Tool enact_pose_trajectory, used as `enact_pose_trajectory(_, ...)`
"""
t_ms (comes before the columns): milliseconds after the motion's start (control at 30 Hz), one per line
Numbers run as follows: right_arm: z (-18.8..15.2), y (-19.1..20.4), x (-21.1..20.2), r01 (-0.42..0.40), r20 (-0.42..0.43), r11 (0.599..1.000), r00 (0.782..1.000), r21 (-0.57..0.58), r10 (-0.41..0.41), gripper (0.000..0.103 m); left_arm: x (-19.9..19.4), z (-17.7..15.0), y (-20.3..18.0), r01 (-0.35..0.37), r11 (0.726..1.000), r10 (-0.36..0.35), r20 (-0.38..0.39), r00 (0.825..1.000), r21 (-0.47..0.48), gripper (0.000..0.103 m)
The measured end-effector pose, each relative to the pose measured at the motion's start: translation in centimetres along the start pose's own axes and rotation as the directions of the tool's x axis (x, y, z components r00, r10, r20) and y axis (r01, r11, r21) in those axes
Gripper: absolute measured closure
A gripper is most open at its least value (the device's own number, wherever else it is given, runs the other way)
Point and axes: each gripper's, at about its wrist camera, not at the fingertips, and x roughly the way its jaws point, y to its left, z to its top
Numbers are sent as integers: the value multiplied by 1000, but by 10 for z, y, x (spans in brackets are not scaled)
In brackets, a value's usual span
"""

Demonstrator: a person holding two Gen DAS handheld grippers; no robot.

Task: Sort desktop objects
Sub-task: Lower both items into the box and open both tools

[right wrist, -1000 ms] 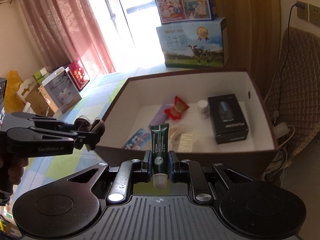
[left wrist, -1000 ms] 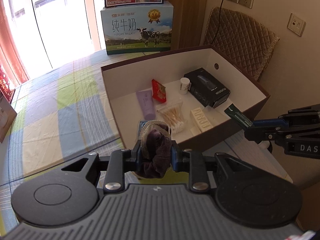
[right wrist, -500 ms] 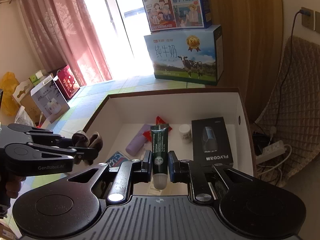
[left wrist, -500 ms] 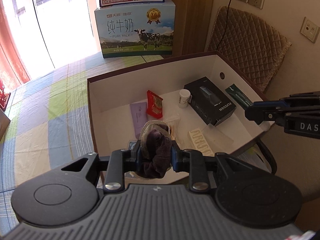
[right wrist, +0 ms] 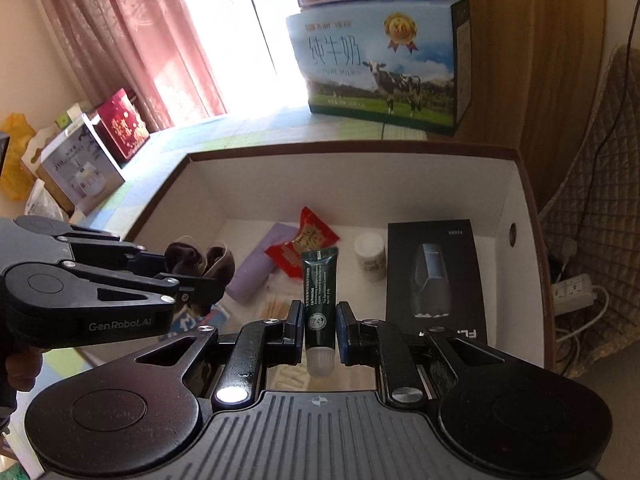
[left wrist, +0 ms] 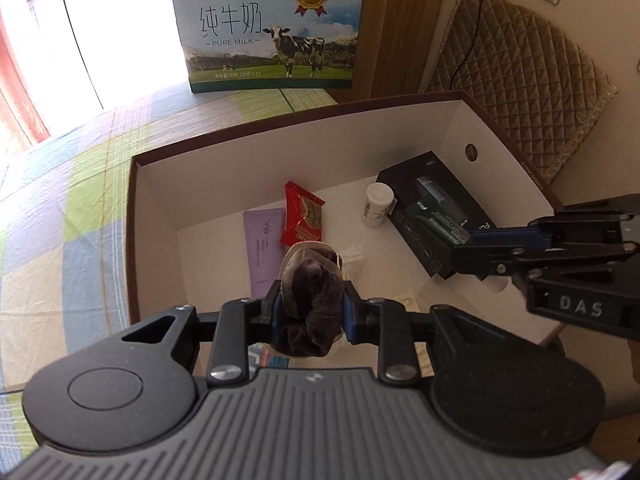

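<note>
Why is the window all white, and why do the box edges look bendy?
Right wrist view: sun through the window washes it out to glare, with the curtain glowing pink. Left wrist view: the window is also blown out white. Both views: the fisheye lens bends the box rim into curves; nothing looks blurred.

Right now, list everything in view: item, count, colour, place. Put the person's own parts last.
Open cardboard box: 1, brown outside, white inside, on the checked cloth.
Black product carton: 1, black, box floor, right.
Small white bottle: 1, white, beside the black carton.
Red snack packet: 1, red, box floor, middle.
Lilac tube: 1, lilac, left of the red packet.
Milk carton case: 1, blue and green, behind the box.
Quilted cushion: 1, tan, against the wall.
Dark scrunchie: 1, dark purple, in the left gripper.
Green tube: 1, dark green, in the right gripper.
</note>
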Motion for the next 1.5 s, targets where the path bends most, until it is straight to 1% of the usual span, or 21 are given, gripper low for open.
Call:
enact_pose_trajectory(233,6,-8,17,1,-33,1000,999,-3,-1,90,27,13,-1,-9,1000,8,-43,999,-12,79)
enact_pose_trajectory(433,10,-12,28,0,-52,1000,999,-2,0,90,44,19,-1,-13,1000,12,-74,997,-19,76)
enact_pose_trajectory(733,12,-18,34,-6,-65,1000,998,6,6,90,62,23,-1,-22,999,18,-92,996,-38,75)
enact_pose_trajectory(800,12,-20,35,-11,-66,1000,998,10,12,90,64,24,-1,-26,999,23,-86,996,-37,72)
enact_pose_trajectory(867,12,-21,36,-15,-67,1000,998,13,16,90,65,26,-2,-28,999,25,-83,996,-37,60)
enact_pose_trajectory(900,12,-21,36,-16,-67,1000,998,14,17,90,64,26,-2,-31,999,28,-78,997,-38,57)
enact_pose_trajectory(933,13,-21,36,-17,-67,1000,998,15,18,90,64,26,-2,-34,999,31,-73,997,-36,52)
enact_pose_trajectory(1033,13,-21,38,-22,-69,1000,997,20,23,90,63,28,-3,-48,998,46,-65,997,-27,44)
enact_pose_trajectory(1200,15,-21,42,-27,-77,999,997,25,29,89,61,29,-1,-66,998,65,-57,996,-24,43)
enact_pose_trajectory(1333,17,-19,45,-25,-62,999,998,29,27,89,56,28,2,-78,996,76,-52,996,-32,42)
enact_pose_trajectory(1400,18,-19,47,-36,-60,999,997,39,39,89,54,27,4,-83,996,81,-49,995,-36,42)
enact_pose_trajectory(1500,19,-19,48,-41,-55,998,998,46,43,89,49,24,7,-94,995,92,-45,995,-41,38)
